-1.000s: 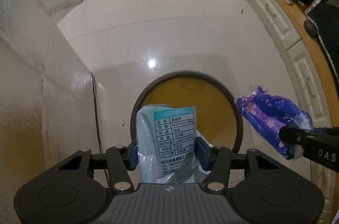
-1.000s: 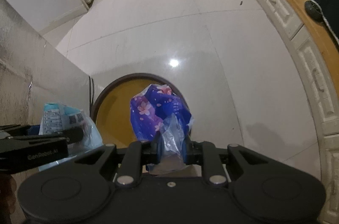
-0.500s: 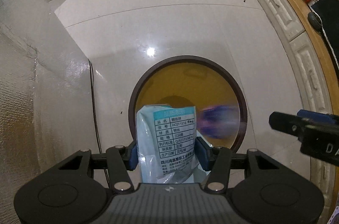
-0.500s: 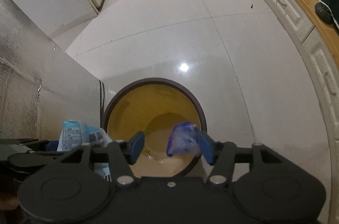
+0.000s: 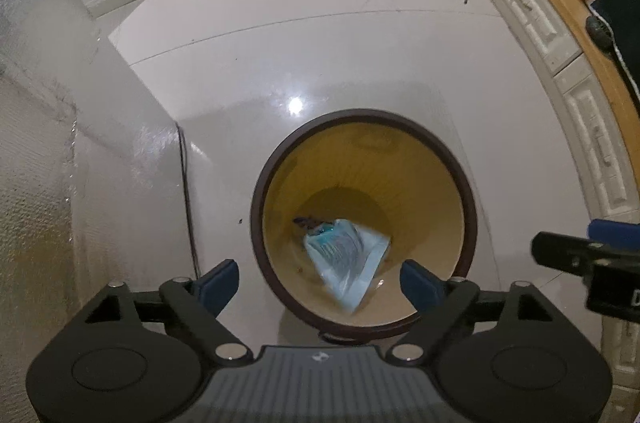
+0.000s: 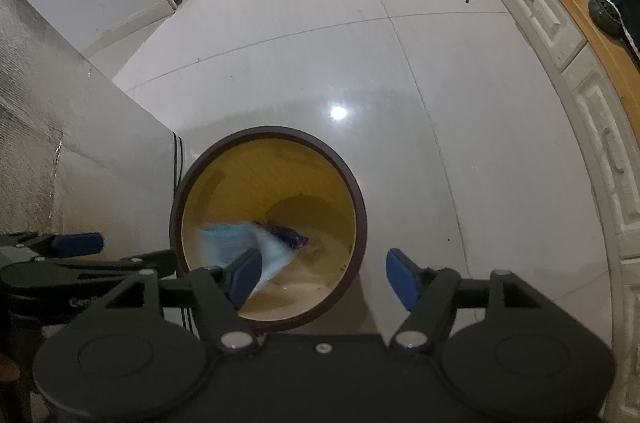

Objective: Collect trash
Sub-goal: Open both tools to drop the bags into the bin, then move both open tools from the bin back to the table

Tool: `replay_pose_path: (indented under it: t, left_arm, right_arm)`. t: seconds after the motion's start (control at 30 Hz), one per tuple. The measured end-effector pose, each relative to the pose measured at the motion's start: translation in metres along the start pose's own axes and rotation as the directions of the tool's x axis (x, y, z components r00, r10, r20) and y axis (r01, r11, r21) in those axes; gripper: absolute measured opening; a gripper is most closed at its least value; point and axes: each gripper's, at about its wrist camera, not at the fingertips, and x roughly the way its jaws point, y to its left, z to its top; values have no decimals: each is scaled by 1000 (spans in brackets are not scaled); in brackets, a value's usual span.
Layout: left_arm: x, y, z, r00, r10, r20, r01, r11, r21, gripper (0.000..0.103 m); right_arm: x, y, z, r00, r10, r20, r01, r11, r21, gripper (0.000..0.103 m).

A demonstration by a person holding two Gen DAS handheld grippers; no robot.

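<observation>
Two grippers hang over a round trash bin [image 5: 464,191] that stands on the pale tiled floor [image 5: 320,55], and both hold nothing. The left gripper [image 5: 320,281] has its blue-padded jaws spread wide, one on each side of the bin's near rim. The right gripper [image 6: 324,277] is spread just as wide; its left pad overlaps the bin's near rim, while its right pad sits over bare floor beside the bin.

Inside the bin, whose dark brown rim rings a yellow inner wall, a light blue packet [image 5: 346,263] shows as a blurred shape against the near wall, apart from both grippers. In the right wrist view the same packet [image 6: 232,237] is a pale blue smear at the bin's left side. Just beyond it, near the bottom of the bin, lies a dark purple wrapper [image 6: 286,233], partly hidden by the packet; in the left wrist view only a dark sliver [image 5: 310,222] of it peeks out at the packet's far edge.

A silvery foil-textured panel [image 5: 36,183] rises close on the bin's left. White cabinets with a wooden countertop [image 6: 576,7] run along the floor's right edge.
</observation>
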Motion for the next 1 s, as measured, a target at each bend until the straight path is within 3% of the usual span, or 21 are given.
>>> replay_pose_path:
  t: [0.5, 1.0]
  left_arm:
    - [-15, 13, -9, 998, 52, -23, -53, 998, -29, 103]
    - [-69, 30, -23, 998, 60, 31, -58, 996, -74, 103]
  right_arm:
    - [-16, -1, -10, 999, -36, 16, 37, 998, -41, 102]
    - [-52, -3, -19, 998, -40, 51, 43, 998, -48, 103]
